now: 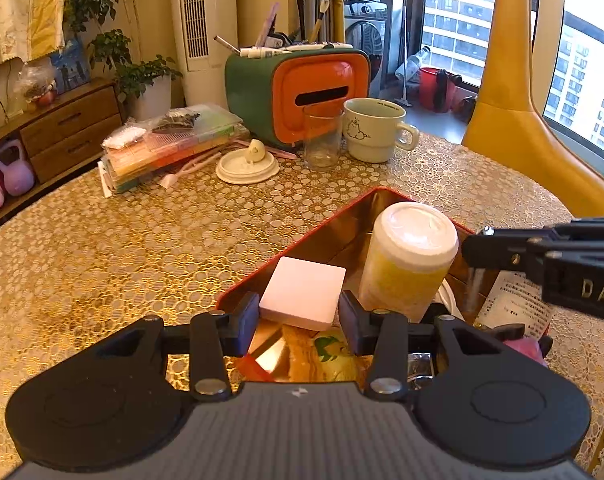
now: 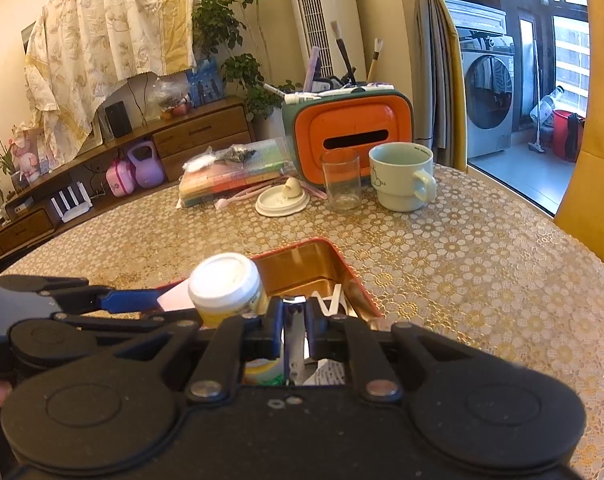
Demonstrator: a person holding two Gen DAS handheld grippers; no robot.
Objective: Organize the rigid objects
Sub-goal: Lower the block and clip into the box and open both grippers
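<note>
Gold-patterned cloth is covering the table (image 1: pixel 141 240), with a mug (image 1: pixel 372 130) and glass (image 1: pixel 322 136) standing at the far side. Your left gripper (image 1: pixel 299 320) is hovering over the red-rimmed tin (image 1: pixel 330 222), its fingers pinching a white square block (image 1: pixel 304 292) just left of the white-lidded jar (image 1: pixel 412 256). Your right gripper (image 2: pixel 295 330) is hanging above the tin's near right end, its fingers pressing on a metal clip (image 2: pixel 295 344)

Right claw (image 2: pixel 293 330) clamping metal clippers (image 2: pixel 294 344)
</note>
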